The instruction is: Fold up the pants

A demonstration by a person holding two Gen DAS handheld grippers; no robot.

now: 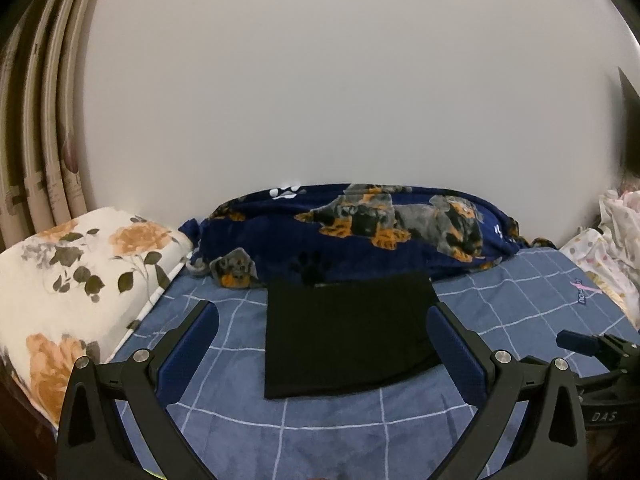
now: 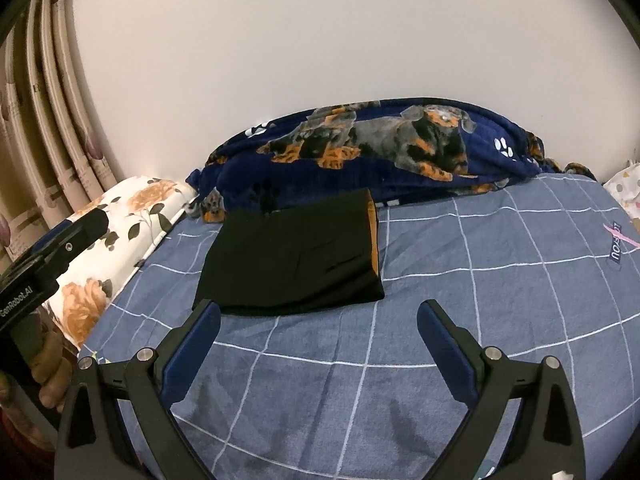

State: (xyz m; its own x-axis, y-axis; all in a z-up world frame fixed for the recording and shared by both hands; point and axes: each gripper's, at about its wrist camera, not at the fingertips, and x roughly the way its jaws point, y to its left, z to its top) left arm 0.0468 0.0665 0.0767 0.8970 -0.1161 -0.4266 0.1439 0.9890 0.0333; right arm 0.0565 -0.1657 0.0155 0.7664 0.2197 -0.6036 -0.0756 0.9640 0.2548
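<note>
The black pants [image 1: 344, 332] lie folded into a flat rectangle on the blue checked bed sheet [image 1: 320, 432]. In the right wrist view the pants [image 2: 296, 256] show an orange inner edge on their right side. My left gripper [image 1: 322, 312] is open and empty, held just in front of the pants, its fingers either side of them in view. My right gripper [image 2: 318, 310] is open and empty, hovering over the sheet [image 2: 460, 280] just before the pants' near right corner. The right gripper shows at the right edge of the left view [image 1: 592, 348].
A navy dog-print blanket [image 1: 360, 228] lies bunched behind the pants against the white wall. A floral pillow [image 1: 72, 280] sits at the left, curtains [image 1: 44, 120] behind it. Pale dotted bedding [image 1: 612, 260] lies at the right edge.
</note>
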